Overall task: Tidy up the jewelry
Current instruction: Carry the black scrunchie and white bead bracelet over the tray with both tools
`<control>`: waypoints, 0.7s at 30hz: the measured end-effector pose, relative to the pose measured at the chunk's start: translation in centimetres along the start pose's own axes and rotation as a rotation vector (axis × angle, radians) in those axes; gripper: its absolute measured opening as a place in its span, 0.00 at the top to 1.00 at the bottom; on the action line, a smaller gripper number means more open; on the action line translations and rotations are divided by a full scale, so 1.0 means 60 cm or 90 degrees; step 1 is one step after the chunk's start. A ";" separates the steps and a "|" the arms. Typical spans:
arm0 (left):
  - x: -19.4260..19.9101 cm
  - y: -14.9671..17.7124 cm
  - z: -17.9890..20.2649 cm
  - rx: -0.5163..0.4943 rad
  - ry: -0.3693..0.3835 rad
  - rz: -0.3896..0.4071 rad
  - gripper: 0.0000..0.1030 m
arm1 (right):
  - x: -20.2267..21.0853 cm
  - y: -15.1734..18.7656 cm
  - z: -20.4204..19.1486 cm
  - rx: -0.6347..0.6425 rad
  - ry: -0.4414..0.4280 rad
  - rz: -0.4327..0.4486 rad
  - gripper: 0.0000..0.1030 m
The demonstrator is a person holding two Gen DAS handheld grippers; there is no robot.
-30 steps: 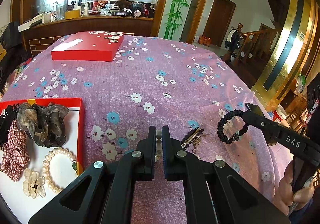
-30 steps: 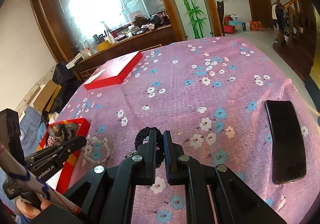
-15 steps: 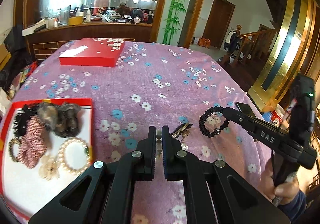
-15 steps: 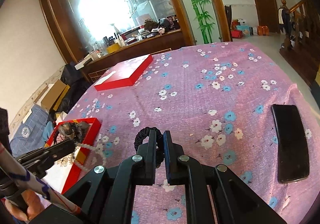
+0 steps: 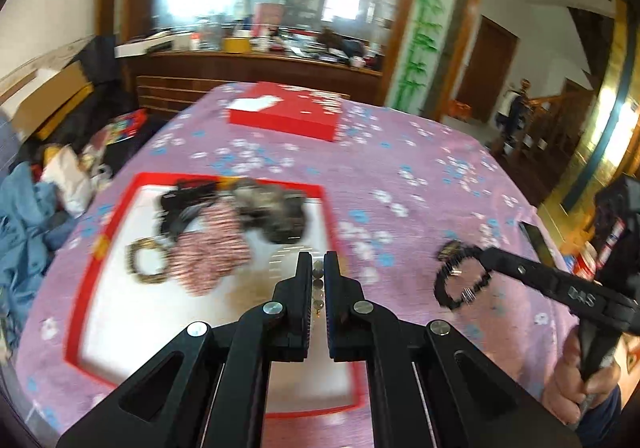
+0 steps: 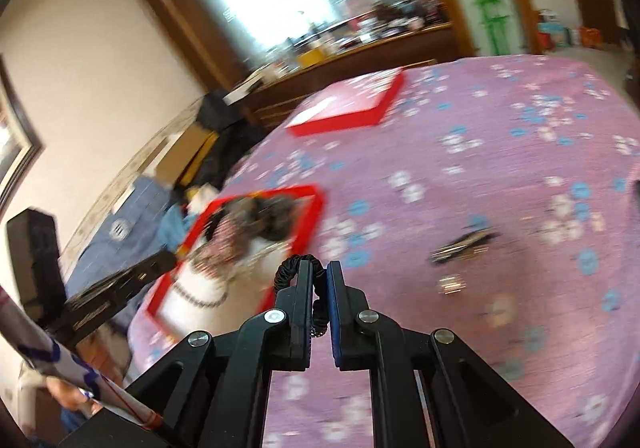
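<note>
Jewelry en route: dark bead strand [image 5: 318, 288] pinched in left fingers [image 5: 318, 268] over red-rimmed white tray [image 5: 324, 207]; black coiled bracelet [image 6: 298, 268] pinched in right fingers [image 6: 319, 280], near tray, prob. for drop-off.

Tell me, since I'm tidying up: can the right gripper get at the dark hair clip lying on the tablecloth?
Probably not yet: the right gripper is shut on a black coiled bracelet. The hair clip lies unobstructed on bare tablecloth.
</note>
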State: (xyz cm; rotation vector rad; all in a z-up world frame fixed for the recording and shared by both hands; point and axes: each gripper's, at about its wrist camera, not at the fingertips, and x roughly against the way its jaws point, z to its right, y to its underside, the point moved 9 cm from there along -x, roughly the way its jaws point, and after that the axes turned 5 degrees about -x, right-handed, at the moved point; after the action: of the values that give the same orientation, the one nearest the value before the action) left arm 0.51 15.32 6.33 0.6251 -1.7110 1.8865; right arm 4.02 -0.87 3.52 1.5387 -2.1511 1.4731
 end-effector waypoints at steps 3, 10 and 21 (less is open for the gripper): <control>0.010 0.012 -0.059 0.028 -0.030 0.000 0.95 | -0.032 0.018 -0.050 0.025 -0.019 -0.031 0.92; 0.009 0.043 -0.175 0.087 -0.079 -0.013 0.95 | -0.104 0.056 -0.136 0.061 -0.040 -0.094 0.92; -0.024 0.068 -0.257 0.130 -0.097 -0.032 0.95 | -0.221 0.076 -0.209 0.111 -0.010 -0.154 0.92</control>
State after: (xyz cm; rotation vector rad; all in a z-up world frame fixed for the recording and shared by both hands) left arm -0.99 30.28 0.81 0.9032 -1.5872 2.0397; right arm 1.67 17.36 -0.39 1.7981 -1.8059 1.6032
